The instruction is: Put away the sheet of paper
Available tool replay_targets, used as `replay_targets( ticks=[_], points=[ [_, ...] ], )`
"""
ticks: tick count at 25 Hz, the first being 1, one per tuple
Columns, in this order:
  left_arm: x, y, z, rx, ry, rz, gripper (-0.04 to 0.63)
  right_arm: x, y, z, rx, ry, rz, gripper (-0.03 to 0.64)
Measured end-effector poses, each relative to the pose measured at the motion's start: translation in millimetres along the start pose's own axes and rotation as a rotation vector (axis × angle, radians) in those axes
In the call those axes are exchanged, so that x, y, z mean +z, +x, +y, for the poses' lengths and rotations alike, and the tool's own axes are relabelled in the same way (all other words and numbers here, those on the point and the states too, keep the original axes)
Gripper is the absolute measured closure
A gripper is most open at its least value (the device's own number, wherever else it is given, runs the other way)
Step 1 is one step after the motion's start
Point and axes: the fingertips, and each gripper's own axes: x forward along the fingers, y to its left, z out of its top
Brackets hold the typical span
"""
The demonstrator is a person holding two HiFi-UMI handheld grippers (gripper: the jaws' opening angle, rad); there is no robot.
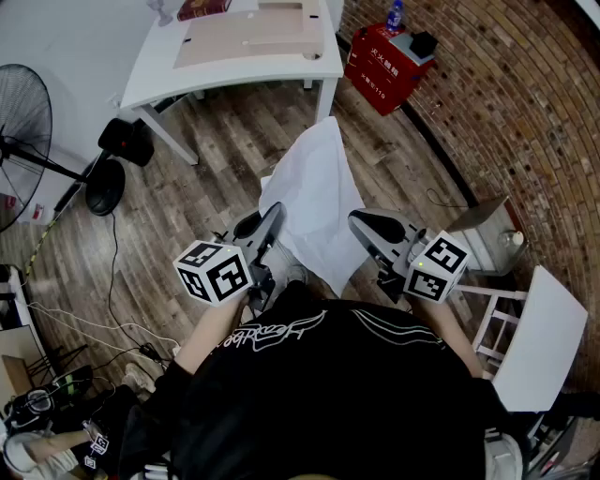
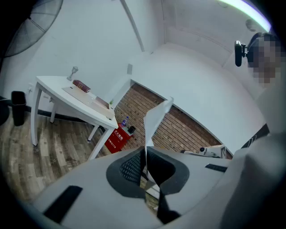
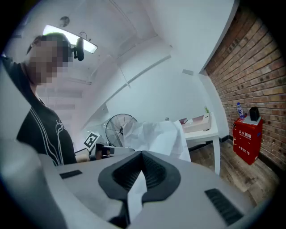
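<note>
A thin, crumpled white sheet of paper point(image 1: 319, 192) sagged in mid-air. The left gripper point(image 1: 270, 221) and right gripper point(image 1: 364, 225) pinched its edges in ribbed jaws.

A crumpled white sheet of paper point(image 1: 317, 202) is held up over the brown plank floor point(image 1: 216, 150). Its left edge is pinched in the left gripper point(image 1: 270, 217) and its right edge in the right gripper point(image 1: 361, 225). Beyond the sheet a white tabletop point(image 1: 150, 70) is set, and a pale flat wooden board point(image 1: 248, 36) is laid on it. Right of the tabletop a red box point(image 1: 380, 67) is placed by the brick wall point(image 1: 506, 94), with a small bottle point(image 1: 395, 16) on top. A black standing fan point(image 1: 19, 141) is found far left. A small white stand point(image 1: 539, 337) is found far right, beside the right gripper.
</note>
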Motion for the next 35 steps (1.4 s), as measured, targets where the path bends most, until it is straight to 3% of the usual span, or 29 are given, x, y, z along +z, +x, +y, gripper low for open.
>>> replay_targets(
  ticks=[12,20,35],
  points=[
    [55.5,-4.9,47.2,-0.016,0.020,-0.044,0.562,29.1,57.8,-7.7,-0.033,-0.054,-0.034,0.614],
    [70.3,-13.9,63.9,-0.014,0.026,-0.053,0.563,30.3,77.6,-7.3,-0.032,-0.047,-0.046,0.614],
    [97.4,2.5,132.8,0.059,-0.059,-0.068,0.563,43.8,154.6,-51.3,0.038,-0.015,0.024,0.614]
  ],
)
